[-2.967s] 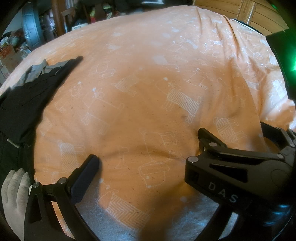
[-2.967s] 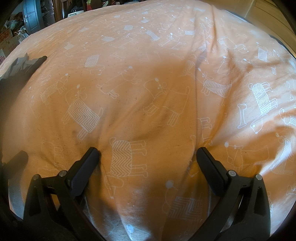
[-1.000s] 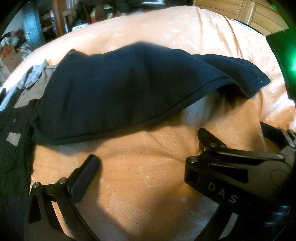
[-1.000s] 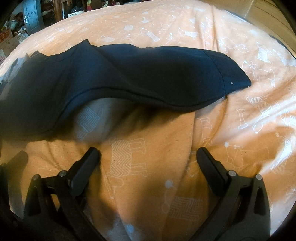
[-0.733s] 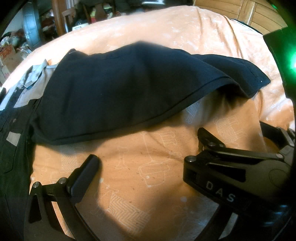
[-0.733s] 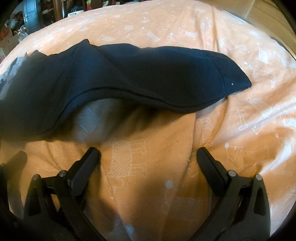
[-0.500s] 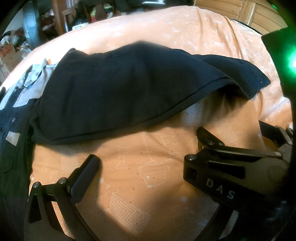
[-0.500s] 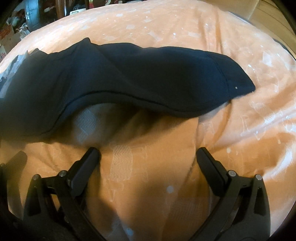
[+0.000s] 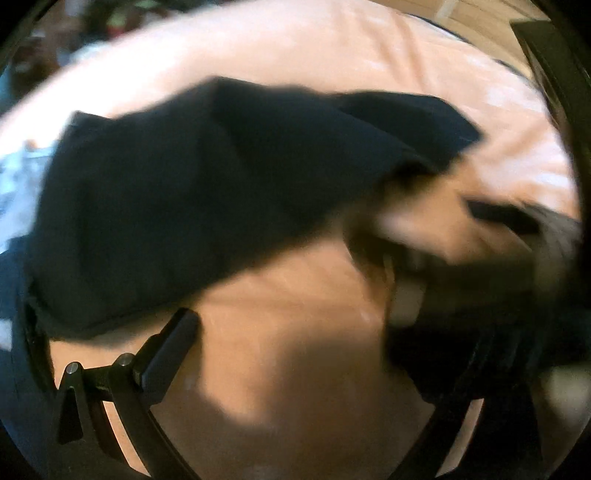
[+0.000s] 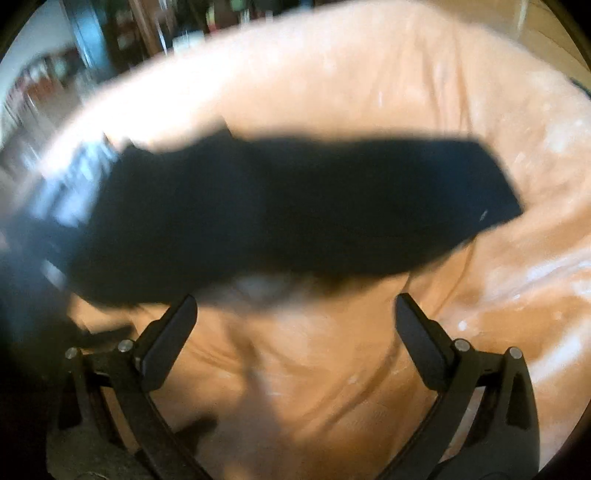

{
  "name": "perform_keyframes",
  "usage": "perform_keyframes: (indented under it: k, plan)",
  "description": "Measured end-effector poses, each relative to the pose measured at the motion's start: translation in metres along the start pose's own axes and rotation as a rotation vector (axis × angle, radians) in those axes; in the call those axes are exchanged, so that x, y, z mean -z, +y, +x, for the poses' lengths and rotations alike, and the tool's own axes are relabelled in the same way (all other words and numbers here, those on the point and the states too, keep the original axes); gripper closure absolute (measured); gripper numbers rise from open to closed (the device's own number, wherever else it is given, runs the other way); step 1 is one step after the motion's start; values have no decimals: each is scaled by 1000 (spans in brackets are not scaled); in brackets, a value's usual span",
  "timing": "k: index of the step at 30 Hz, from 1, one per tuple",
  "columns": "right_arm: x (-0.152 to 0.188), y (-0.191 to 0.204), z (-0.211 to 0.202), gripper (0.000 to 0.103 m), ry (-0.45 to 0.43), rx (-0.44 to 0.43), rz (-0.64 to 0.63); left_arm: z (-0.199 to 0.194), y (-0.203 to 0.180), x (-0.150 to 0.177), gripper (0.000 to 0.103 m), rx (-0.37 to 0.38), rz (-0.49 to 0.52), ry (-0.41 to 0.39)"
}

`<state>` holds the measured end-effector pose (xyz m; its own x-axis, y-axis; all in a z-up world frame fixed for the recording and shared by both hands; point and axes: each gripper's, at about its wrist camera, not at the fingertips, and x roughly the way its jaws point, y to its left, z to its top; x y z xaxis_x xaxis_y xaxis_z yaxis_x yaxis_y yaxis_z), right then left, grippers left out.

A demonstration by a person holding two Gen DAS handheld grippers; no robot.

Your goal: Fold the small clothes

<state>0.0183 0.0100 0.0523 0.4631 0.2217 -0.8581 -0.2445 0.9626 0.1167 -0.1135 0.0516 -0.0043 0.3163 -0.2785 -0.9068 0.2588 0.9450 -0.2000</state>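
Note:
A dark navy garment [image 9: 184, 203] lies spread crosswise on the orange printed bedspread [image 9: 332, 48], lumpy, with its near hem lifted a little. In the right wrist view the same garment [image 10: 295, 214] fills the middle. My right gripper [image 10: 295, 332] is open and empty, its left fingertip [image 10: 181, 310] just short of the near hem. My left gripper [image 9: 295, 350] is open too. Only its left finger [image 9: 170, 350] shows, near the garment's left end. The blurred black body of the right gripper [image 9: 480, 295] hides its other finger. Both views are motion-blurred.
More dark and grey clothes [image 10: 70, 184] lie at the bed's left edge. Cluttered furniture [image 10: 110, 44] stands beyond the bed's far side, and wooden slats [image 9: 461, 11] show at the far right. Bare bedspread [image 10: 369, 92] lies beyond the garment.
The navy garment, absent three seconds ago, now lies on the bed. In the last half second both grippers moved forward; the right one's fingers now nearly reach the hem. Both stay open.

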Motion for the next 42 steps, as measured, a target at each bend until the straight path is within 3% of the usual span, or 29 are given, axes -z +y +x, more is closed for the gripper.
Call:
perform_keyframes:
  k: [3,4,7,9,13,17,19,23,26,28,30,33,35,37,39,42]
  plan:
    - [-7,32,-66,0,-226,-35,-53,-64,18,22,6,81,58,-62]
    - [-3,50,-94,0,-327,-66,-68,-94,29,33,6,105,72,-97]
    - [22,104,-156,0,-523,-190,-118,-185,65,75,0,126,122,-240]
    - [38,132,-181,0,-566,-251,-137,-236,87,104,0,125,141,-315]
    - [73,180,-207,0,-683,-475,-122,-342,142,172,0,181,121,-476]
    - [93,229,-206,0,-704,-401,-75,-407,186,235,0,249,56,-634]
    - [97,260,-202,0,-652,-432,-77,-423,202,255,0,267,30,-668]
    - [100,327,-142,0,-446,-485,-122,-435,214,272,0,292,12,-682]
    - [135,375,-113,0,-248,-530,-190,-445,230,284,0,281,-28,-700]
    - [160,388,-103,0,-157,-536,-217,-451,251,289,0,170,-68,-737]
    - [173,383,-97,0,-114,-480,-231,-446,279,291,0,27,-122,-756]
    - [173,357,-103,0,-113,-375,-214,-413,332,289,0,-203,-172,-698]
    - [165,336,-105,0,-119,-318,-185,-378,371,283,0,-303,-204,-613]
    - [155,318,-101,0,-133,-246,-145,-330,422,278,0,-336,-274,-477]
    - [144,283,-119,0,-211,-151,-22,-287,472,282,0,-370,-370,-348]
    - [136,202,-173,0,-363,24,194,-249,512,299,0,-373,-482,-281]
